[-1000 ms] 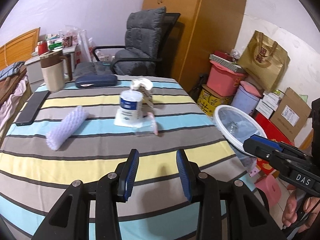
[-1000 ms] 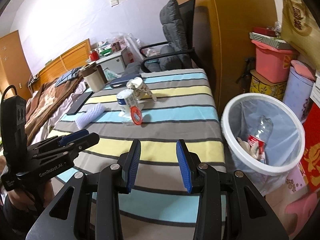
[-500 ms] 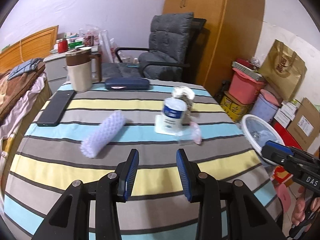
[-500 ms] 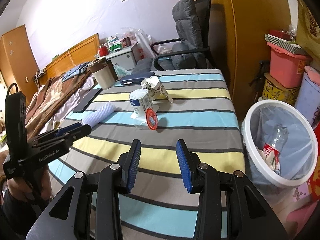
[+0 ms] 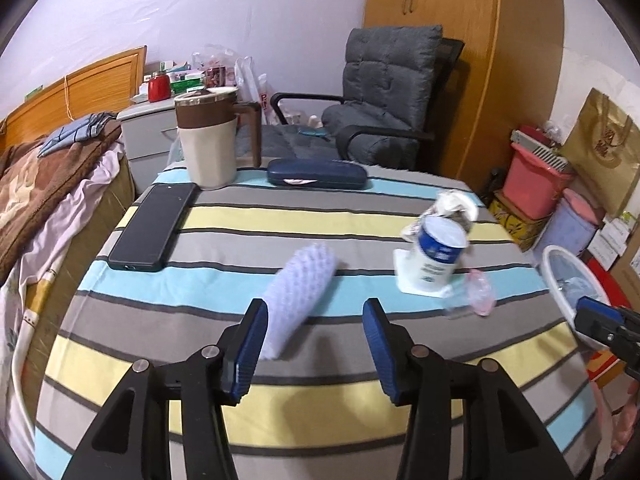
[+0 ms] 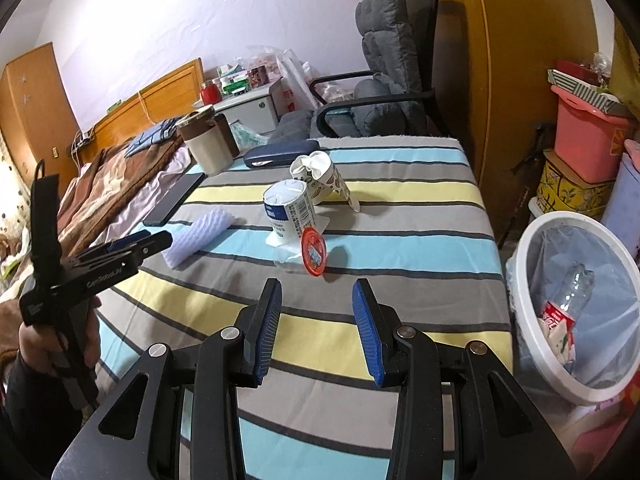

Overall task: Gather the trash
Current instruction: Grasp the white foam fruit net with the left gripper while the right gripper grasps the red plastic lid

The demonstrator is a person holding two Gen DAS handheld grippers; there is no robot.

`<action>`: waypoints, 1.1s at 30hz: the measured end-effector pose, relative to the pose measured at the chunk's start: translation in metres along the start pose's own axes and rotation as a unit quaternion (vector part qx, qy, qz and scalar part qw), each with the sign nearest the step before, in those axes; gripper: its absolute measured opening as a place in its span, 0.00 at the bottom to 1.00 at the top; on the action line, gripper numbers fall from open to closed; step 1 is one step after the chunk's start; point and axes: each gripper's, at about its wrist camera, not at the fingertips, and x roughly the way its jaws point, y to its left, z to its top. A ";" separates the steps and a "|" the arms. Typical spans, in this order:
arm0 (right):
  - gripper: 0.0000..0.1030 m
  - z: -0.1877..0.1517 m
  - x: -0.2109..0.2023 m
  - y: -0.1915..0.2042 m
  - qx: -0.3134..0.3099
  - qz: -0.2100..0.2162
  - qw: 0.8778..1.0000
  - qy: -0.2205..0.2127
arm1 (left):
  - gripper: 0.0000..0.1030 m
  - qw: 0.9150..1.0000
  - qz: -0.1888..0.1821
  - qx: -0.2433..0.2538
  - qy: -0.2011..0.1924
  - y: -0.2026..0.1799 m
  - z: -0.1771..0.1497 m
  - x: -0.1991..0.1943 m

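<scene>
Hiding foam sleeve's (image 5: 298,292) near end: left gripper (image 5: 316,346)

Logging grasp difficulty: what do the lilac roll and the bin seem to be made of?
Lilac roll: apparently soft foam netting, matte; its surface shows a regular mesh texture. Bin: looks like glossy white plastic, smooth rim, lined with a thin translucent bag.

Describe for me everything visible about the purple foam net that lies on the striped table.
The purple foam net is a pale lilac sleeve of soft mesh foam, rolled into a tube. It lies on its side, slanted across the grey and blue stripes of the tablecloth, between the black phone and the white yogurt cup, touching neither. The opening left hand-held gripper is just before its near end, not gripping it.
</scene>
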 end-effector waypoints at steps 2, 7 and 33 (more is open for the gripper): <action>0.38 0.002 0.004 -0.001 0.000 0.002 1.000 0.004 | 0.48 1.000 0.002 0.002 0.004 0.004 0.002 0.007; 0.38 0.006 0.018 0.001 -0.004 0.006 1.000 0.015 | 0.48 0.999 0.023 0.003 0.025 0.011 0.004 0.030; 0.11 0.011 0.057 -0.001 0.007 0.015 0.999 0.044 | 0.28 0.997 0.001 -0.035 0.068 0.023 -0.011 0.051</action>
